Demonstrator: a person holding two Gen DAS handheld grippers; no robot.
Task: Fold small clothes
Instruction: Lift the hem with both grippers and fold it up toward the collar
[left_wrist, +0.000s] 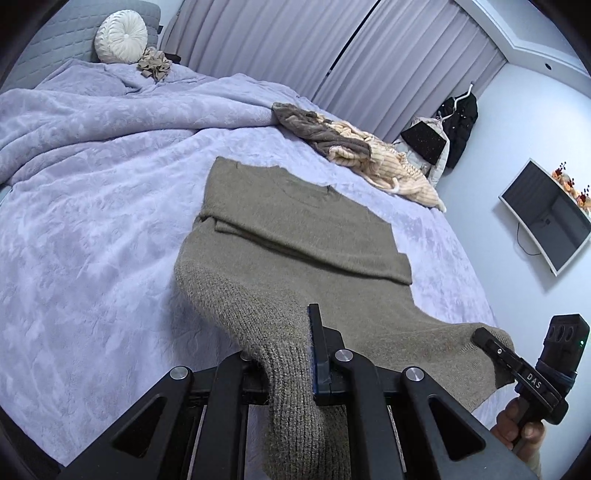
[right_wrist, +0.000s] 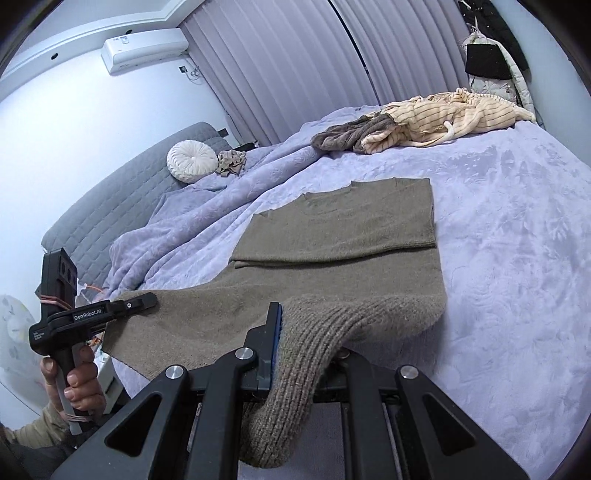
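An olive-brown knitted sweater (left_wrist: 295, 221) (right_wrist: 343, 229) lies flat on the lilac bed cover, its sleeves folded across the body. Its ribbed bottom hem is lifted off the bed at both near corners. My left gripper (left_wrist: 308, 332) is shut on the hem's left corner, and the knit drapes over its left finger and down between the arms. My right gripper (right_wrist: 282, 321) is shut on the hem's right corner, the ribbing hanging over its right finger. Each gripper shows in the other's view, the right gripper (left_wrist: 484, 338) and the left gripper (right_wrist: 147, 300), held by a person's hands.
A pile of grey and cream striped clothes (left_wrist: 354, 147) (right_wrist: 424, 122) lies at the bed's far side. A round white cushion (left_wrist: 121, 36) and a crumpled beige cloth (left_wrist: 154, 63) sit by the headboard. Curtains, hanging coats (left_wrist: 454, 125) and a wall screen (left_wrist: 546, 214) line the room.
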